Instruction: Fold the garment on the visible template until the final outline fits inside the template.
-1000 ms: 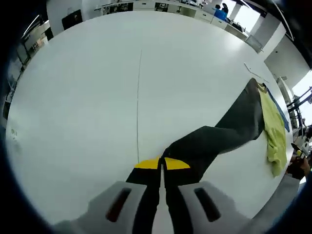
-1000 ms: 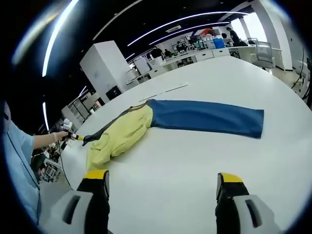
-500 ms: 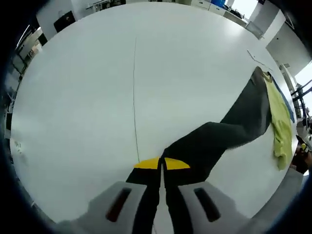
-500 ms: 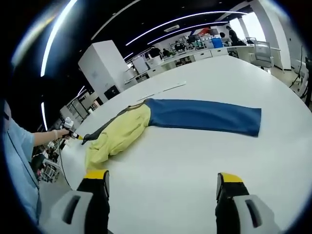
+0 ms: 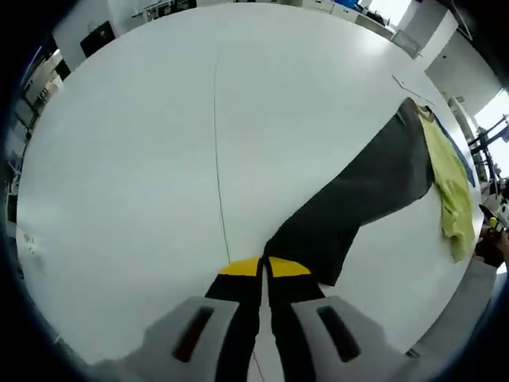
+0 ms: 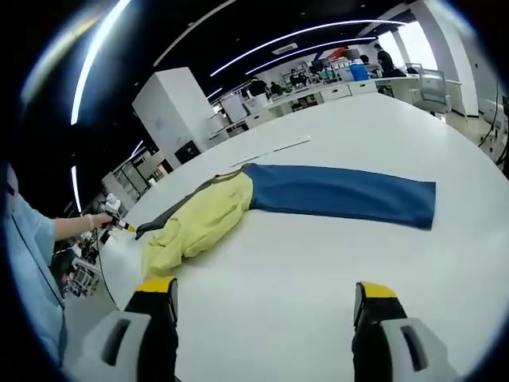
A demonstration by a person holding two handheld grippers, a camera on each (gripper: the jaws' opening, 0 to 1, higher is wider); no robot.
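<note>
Left claw (image 5: pixel 263 267) clamped on grey sleeve (image 5: pixel 362 199), blue sleeve (image 6: pixel 342 193) flat

Tri-colour garment (image 6: pixel 262 199) outstretched on table (image 6: pixel 318 270)

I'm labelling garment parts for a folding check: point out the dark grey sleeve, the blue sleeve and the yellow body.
dark grey sleeve (image 5: pixel 358 199), left gripper view, mid-length.
blue sleeve (image 6: pixel 342 193), right gripper view, middle.
yellow body (image 6: pixel 199 223), right gripper view, centre of the bunched fabric.

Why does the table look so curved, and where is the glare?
Fisheye bending: in the left gripper view the flat table bulges like a dome; in the right gripper view the straight ceiling lights arc. Window glare washes out that view's top right; the sleeve stays sharp.
</note>
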